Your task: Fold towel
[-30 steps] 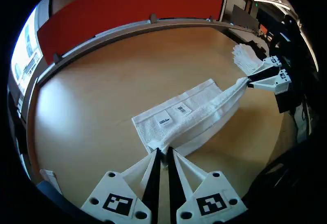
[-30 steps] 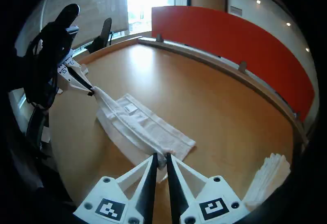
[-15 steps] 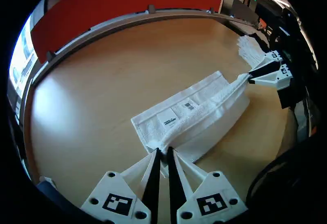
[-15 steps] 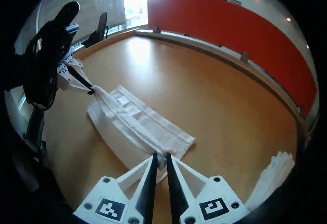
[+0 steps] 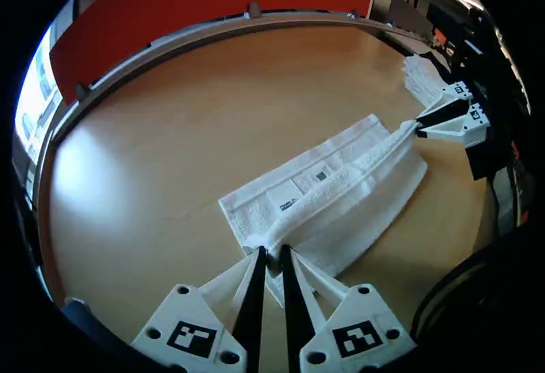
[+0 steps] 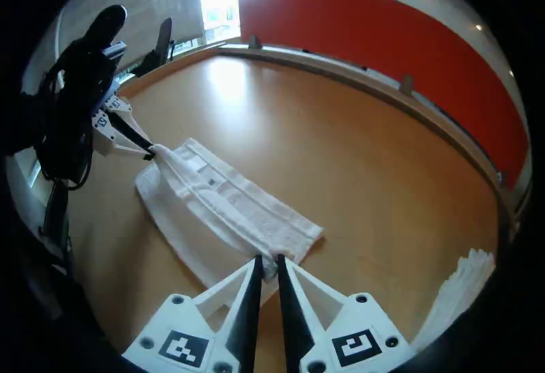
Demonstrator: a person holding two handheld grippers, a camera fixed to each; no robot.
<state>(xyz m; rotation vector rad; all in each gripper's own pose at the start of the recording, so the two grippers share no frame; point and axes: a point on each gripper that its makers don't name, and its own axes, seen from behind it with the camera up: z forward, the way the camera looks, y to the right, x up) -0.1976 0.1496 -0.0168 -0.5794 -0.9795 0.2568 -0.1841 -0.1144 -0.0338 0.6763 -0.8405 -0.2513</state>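
A white towel (image 5: 327, 186) lies lengthwise on the wooden table (image 5: 170, 148), its near long edge lifted and stretched between both grippers. My left gripper (image 5: 270, 258) is shut on one corner of that raised edge, close to the camera. Far off at the right, my right gripper (image 5: 417, 126) pinches the other corner. In the right gripper view the towel (image 6: 218, 203) runs from my right gripper (image 6: 267, 267), shut on its corner, to the left gripper (image 6: 151, 152) at the far left. Labels show on the towel's flat layer.
A stack of folded white towels (image 6: 463, 284) sits at the table's right end, also seen as a white stack (image 5: 424, 80). A red partition (image 6: 409, 39) lines the table's far edge. A dark sleeve (image 6: 65, 121) and office chairs stand beyond the left gripper.
Both grippers have carried the raised towel edge toward the far side, and the lower layer has spread wider on the table. Both stay shut on their corners.
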